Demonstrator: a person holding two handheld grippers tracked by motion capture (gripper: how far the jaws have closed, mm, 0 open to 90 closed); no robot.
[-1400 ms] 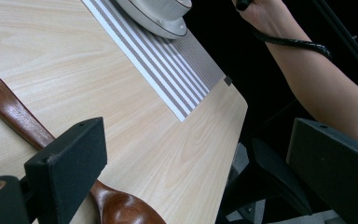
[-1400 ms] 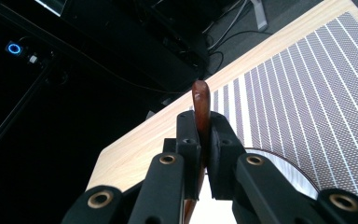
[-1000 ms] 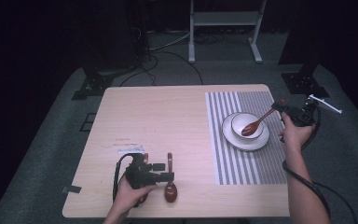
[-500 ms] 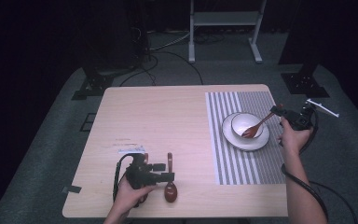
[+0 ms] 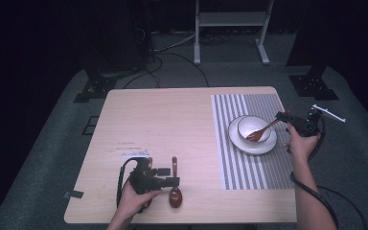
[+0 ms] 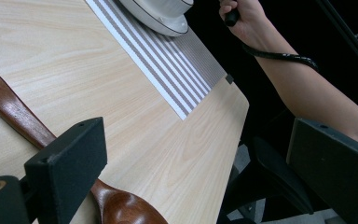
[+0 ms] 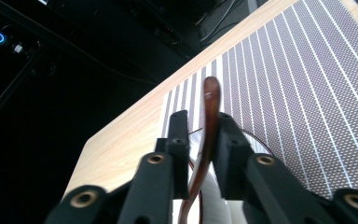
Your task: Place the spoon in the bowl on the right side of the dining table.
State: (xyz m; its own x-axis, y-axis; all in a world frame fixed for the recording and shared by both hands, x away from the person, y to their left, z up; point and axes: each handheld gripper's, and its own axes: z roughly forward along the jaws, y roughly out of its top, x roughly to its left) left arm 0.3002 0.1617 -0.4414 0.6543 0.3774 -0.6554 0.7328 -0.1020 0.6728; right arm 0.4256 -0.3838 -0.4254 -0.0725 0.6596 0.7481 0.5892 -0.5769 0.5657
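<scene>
On the right side of the table (image 5: 172,120) a striped placemat (image 5: 254,167) carries a white plate (image 5: 235,141) with a white bowl (image 5: 249,123) on it. A brown wooden spoon (image 5: 261,132) lies with its head inside the bowl and its handle slanting up over the rim toward the right gripper (image 5: 283,116). In the right gripper view the handle (image 7: 209,121) stands between the 2 black jaws; these have just been opening, a narrow gap shows on its left side, and the other jaw sits against or just beside it, so I cannot tell whether any grip remains. Near the front edge, the left gripper (image 5: 172,181) rests on the bare wood with its jaws spread wide and nothing between them. A second, darker wooden spoon (image 5: 174,184) lies flat on the table there, passing just under 1 jaw in the left gripper view (image 6: 23,121), bowl end toward the person.
</scene>
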